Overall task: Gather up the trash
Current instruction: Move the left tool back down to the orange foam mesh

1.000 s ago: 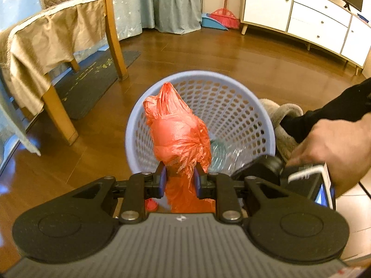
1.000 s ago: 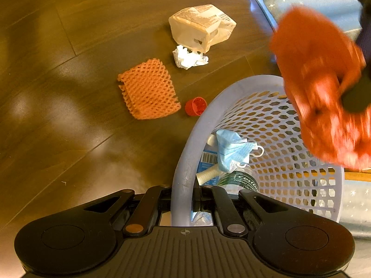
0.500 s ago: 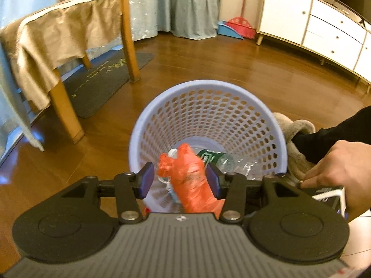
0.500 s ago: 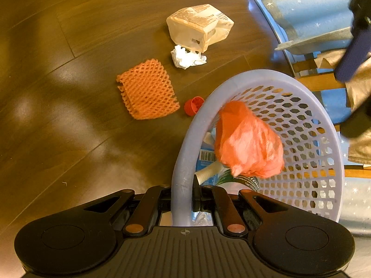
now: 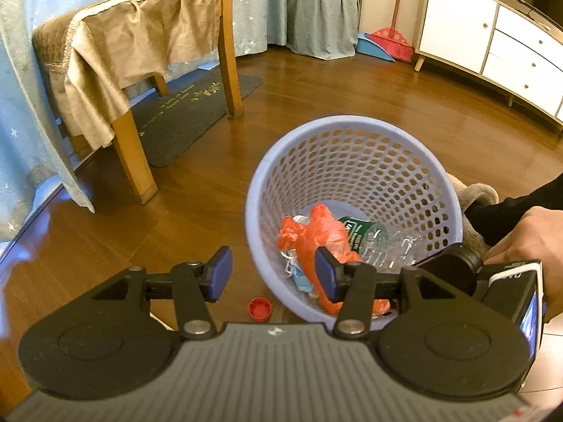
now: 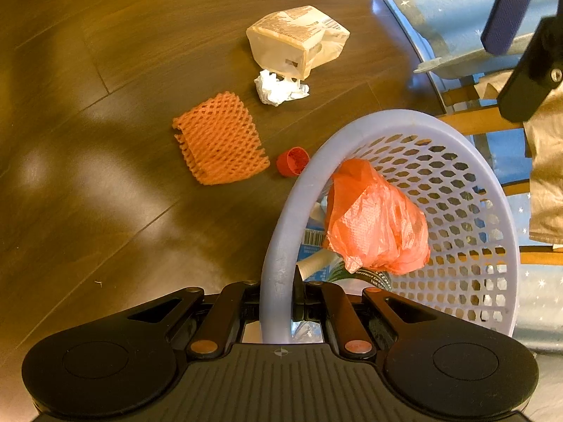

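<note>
Left gripper (image 5: pixel 272 274) hangs with its jaws wide and empty just above the near rim of the basket (image 5: pixel 352 125); its right pad overlaps the orange bag (image 5: pixel 316 235) in the left wrist view, but whether they touch cannot be told. That bag lies inside the basket on top of a clear bottle (image 5: pixel 380 239) and a blue mask (image 5: pixel 302 277). From the right wrist view the bag (image 6: pixel 376 225) sits against the wall at about 10 o'clock of the basket's opening.

Right gripper (image 6: pixel 279 299) is pinched narrow on the basket rim (image 6: pixel 278 246), one finger outside the wall and one inside, with the basket leaning toward the camera.

By my judgement the bag is dropped in and the step in hand is choosing the next piece. Four pieces lie on the floor, all at about 10 to 11 o'clock from the basket in the right wrist view: a red cap (image 6: pixel 292 161) just beside the rim, an orange foam net (image 6: pixel 220 139) near it, then a white tissue wad (image 6: pixel 279 88) touching a crumpled paper bag (image 6: pixel 299 42) farther out. The cap (image 5: pixel 259 308) also shows under the left gripper, between its open fingers.

The next move seems to call for lowering the left gripper to the floor and closing on the cap, which is small and low, so the fingers would need to reach almost to the boards.
</note>
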`<state>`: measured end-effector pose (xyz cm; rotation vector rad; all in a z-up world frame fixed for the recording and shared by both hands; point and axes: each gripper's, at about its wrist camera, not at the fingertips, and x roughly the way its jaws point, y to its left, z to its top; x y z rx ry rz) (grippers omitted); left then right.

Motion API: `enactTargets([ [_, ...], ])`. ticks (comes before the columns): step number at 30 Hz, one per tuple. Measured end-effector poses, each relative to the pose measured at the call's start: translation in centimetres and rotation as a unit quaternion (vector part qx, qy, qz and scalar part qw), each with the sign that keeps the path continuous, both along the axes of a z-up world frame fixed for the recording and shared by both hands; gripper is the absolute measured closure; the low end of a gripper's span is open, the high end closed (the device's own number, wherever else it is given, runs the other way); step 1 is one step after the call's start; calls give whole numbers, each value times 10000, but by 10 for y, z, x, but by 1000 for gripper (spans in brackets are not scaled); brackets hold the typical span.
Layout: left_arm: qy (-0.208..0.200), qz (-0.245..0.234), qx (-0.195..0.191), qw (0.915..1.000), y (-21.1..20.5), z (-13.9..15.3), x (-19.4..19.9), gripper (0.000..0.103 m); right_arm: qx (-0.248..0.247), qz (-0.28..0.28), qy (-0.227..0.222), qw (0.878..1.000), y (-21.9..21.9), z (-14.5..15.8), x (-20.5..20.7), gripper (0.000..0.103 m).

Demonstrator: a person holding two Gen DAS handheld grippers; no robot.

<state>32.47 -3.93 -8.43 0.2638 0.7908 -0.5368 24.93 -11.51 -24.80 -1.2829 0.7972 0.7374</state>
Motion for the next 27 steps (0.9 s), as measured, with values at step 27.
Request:
enactTargets([
  [27,116,633,450,9969,67,-15,-1,46,25,-74,-19,10000,-8,0,5,101],
])
